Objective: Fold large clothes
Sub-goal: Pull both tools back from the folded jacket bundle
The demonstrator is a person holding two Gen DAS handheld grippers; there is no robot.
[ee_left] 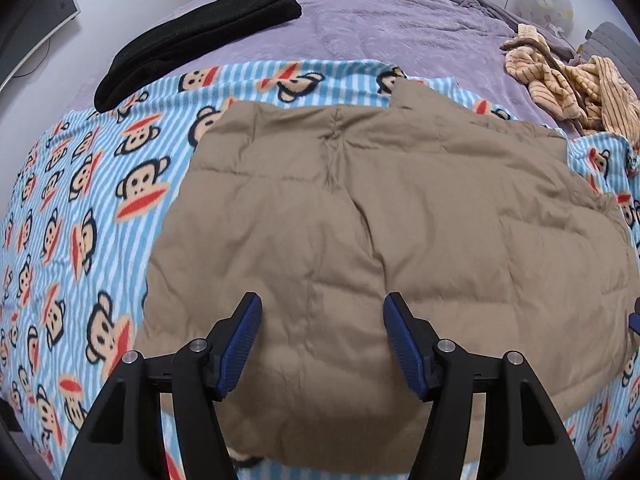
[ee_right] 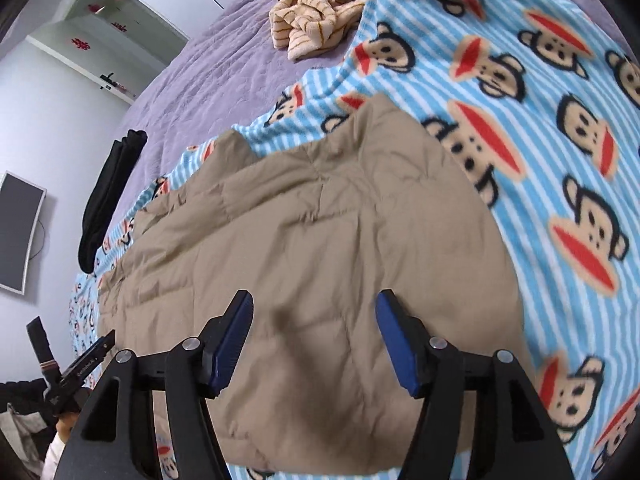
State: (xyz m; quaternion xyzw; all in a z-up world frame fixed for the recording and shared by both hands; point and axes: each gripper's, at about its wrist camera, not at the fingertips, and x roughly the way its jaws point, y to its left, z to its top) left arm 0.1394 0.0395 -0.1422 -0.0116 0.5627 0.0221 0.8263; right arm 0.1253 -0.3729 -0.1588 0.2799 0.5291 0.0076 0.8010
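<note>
Grippers left (ee_left: 322, 344) and right (ee_right: 314, 340) hang wide and empty over the folded tan quilted garment (ee_left: 360, 240) near the bed's near edge, where its puffy, slippery layers could spring apart.

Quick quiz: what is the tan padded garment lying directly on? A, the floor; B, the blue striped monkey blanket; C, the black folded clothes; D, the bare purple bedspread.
B: the tan padded garment lies flat on the monkey blanket, whose stripes show around its edges.

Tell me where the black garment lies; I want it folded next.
The black garment lies folded at the upper left of the left wrist view, on the purple bedspread, overlapping the monkey blanket's far edge.
</note>
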